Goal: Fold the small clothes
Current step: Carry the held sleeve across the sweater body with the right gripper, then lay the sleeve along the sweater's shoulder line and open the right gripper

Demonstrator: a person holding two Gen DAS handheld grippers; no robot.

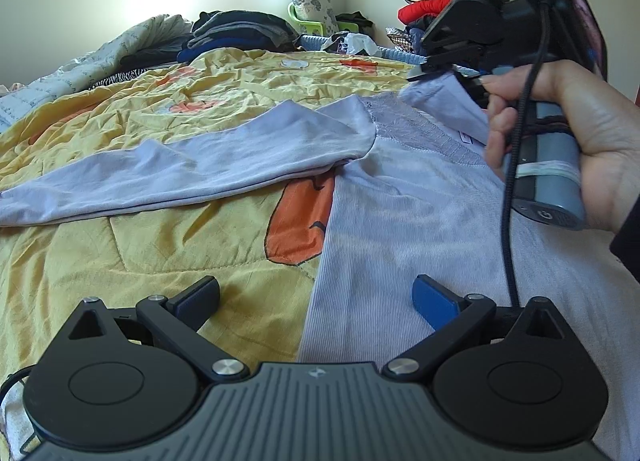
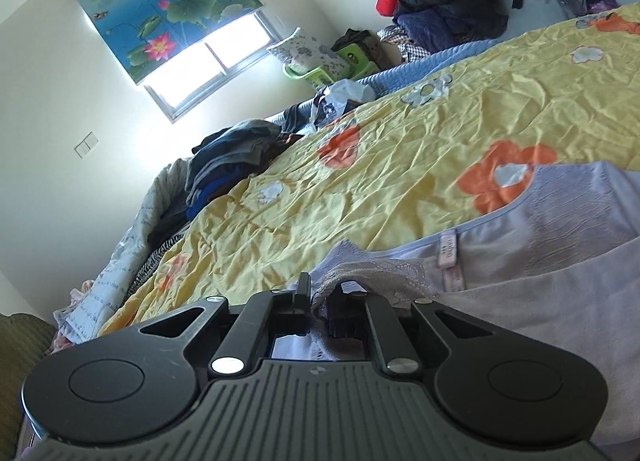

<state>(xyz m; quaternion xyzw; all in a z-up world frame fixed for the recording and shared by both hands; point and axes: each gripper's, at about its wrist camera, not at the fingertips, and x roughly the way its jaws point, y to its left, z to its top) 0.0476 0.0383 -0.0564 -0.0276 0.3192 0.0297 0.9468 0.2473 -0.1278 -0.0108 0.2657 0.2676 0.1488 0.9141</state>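
Note:
A pale lilac long-sleeved top (image 1: pixel 404 213) lies spread on a yellow flowered quilt (image 1: pixel 120 245), one sleeve (image 1: pixel 180 169) stretched out to the left. My left gripper (image 1: pixel 316 297) hovers low over the top's left side edge, jaws wide open, nothing between them. My right gripper (image 1: pixel 424 71), held in a hand (image 1: pixel 568 129), is at the far right by the neckline. In the right wrist view the right gripper (image 2: pixel 320 299) is shut on the lace-trimmed neckline fabric (image 2: pixel 380 273) and the lilac top (image 2: pixel 540 261) trails from it to the right.
Piles of dark folded clothes (image 1: pixel 240 29) and a crumpled grey blanket (image 1: pixel 80 61) lie at the far side of the bed. A red jacket on a heap (image 1: pixel 432 5) stands at the back right. A green basket with a pillow (image 1: pixel 312 9) is under the window.

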